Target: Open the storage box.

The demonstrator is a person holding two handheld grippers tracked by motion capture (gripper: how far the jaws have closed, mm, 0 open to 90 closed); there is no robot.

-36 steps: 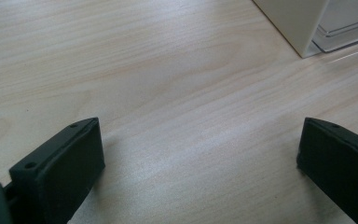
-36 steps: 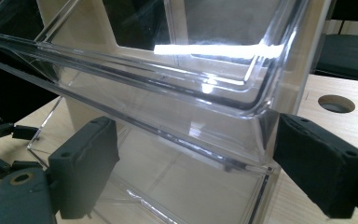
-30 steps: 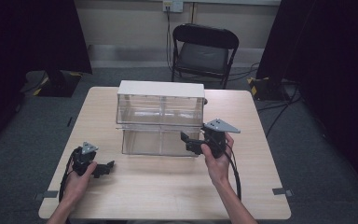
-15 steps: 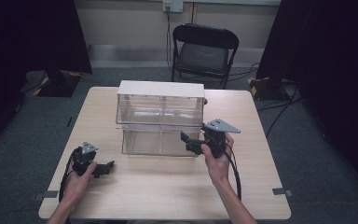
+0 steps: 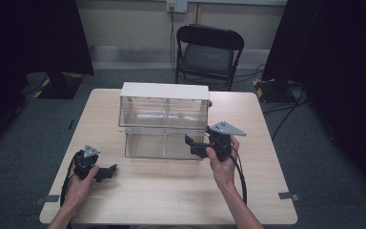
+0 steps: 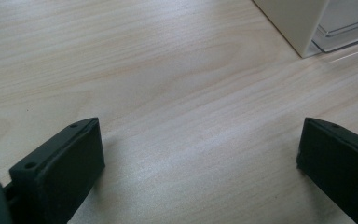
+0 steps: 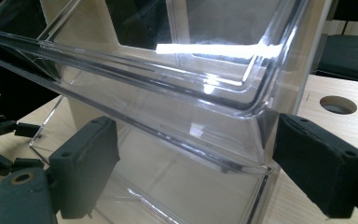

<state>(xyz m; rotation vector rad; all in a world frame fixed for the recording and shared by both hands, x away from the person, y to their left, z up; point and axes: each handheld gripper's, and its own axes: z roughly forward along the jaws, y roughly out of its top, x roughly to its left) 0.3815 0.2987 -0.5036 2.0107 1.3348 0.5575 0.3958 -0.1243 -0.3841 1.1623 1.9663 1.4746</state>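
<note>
The right claw point(image 5: 196, 146) is spread wide, pinching nothing, at the right front corner of the clear drawer cabinet point(image 5: 164, 125). In the right gripper view its jaws stand to either side of the lower drawer's point(image 7: 177, 140) corner, one before the front face and one past the side; whether they touch the plastic cannot be told. The cabinet stands mid-bench point(image 5: 171, 191), white top above two rows of transparent drawers. The left claw point(image 5: 106, 171) is also spread, low over bare wood, well apart from the cabinet's left front corner.
</note>
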